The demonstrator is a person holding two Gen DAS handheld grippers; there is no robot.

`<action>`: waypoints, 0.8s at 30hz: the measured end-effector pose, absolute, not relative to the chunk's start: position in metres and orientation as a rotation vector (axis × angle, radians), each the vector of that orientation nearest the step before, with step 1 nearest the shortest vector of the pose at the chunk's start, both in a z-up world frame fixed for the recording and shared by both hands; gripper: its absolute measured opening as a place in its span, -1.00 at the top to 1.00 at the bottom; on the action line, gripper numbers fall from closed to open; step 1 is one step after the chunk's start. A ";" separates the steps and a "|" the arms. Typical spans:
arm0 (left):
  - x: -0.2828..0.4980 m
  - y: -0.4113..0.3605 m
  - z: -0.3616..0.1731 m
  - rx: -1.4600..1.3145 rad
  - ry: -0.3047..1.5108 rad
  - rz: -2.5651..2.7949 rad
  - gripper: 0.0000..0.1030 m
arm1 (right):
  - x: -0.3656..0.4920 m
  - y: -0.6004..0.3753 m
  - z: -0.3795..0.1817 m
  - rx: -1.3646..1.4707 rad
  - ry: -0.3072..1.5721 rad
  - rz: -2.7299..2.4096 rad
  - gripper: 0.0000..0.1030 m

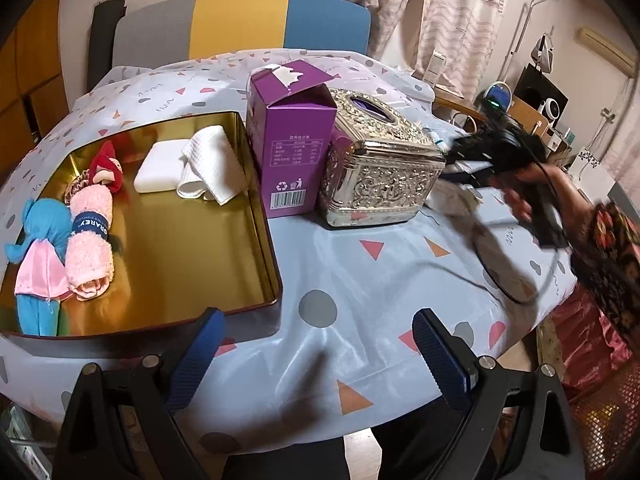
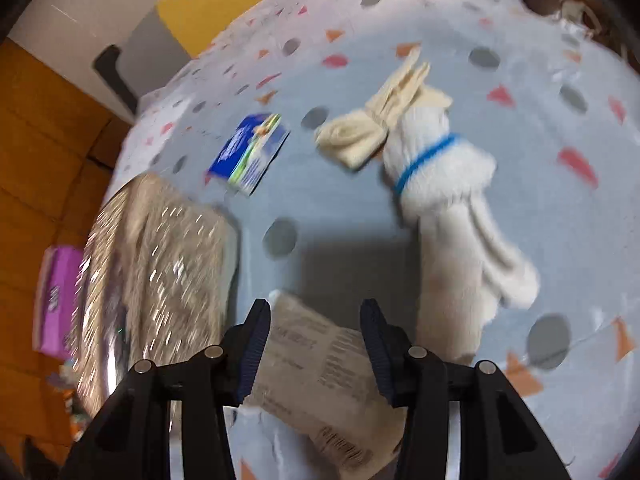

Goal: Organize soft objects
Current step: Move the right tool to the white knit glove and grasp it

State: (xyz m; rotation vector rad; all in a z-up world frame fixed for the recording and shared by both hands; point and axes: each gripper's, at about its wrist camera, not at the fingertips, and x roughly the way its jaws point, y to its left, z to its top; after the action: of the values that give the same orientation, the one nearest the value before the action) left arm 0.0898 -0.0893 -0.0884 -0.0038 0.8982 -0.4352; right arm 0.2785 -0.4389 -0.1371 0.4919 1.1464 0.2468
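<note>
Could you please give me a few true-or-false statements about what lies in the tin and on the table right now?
1. The blue doll lies inside the gold tin. True.
2. The purple box is closed. False: its top flap stands open.
3. The silver tissue box stands right beside the purple box. True.
4. The left gripper holds a towel. False: its jaws stand open over the bare tablecloth with nothing between them.
5. The white plush with the blue band is in the tin. False: it lies on the tablecloth, beside a cream sock.
6. A folded white cloth lies in the tin. True.
</note>
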 end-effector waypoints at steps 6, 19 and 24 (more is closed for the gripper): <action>0.101 -0.098 -0.082 -0.027 0.892 -0.450 -0.93 | 0.203 -0.435 -0.143 0.531 1.179 0.466 0.08; 0.093 -0.136 -0.082 0.022 0.905 -0.490 -0.93 | 0.245 -0.437 -0.097 0.024 0.910 -0.029 -0.57; 0.096 -0.135 -0.083 0.017 0.918 -0.482 -0.93 | 0.293 -0.449 -0.121 0.023 0.978 -0.109 -0.57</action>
State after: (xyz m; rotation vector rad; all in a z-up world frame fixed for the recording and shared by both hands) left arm 0.0960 -0.1352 -0.0831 0.0168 0.9180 -0.4823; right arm 0.2929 -0.4492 -0.1212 0.0229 0.9779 -0.1092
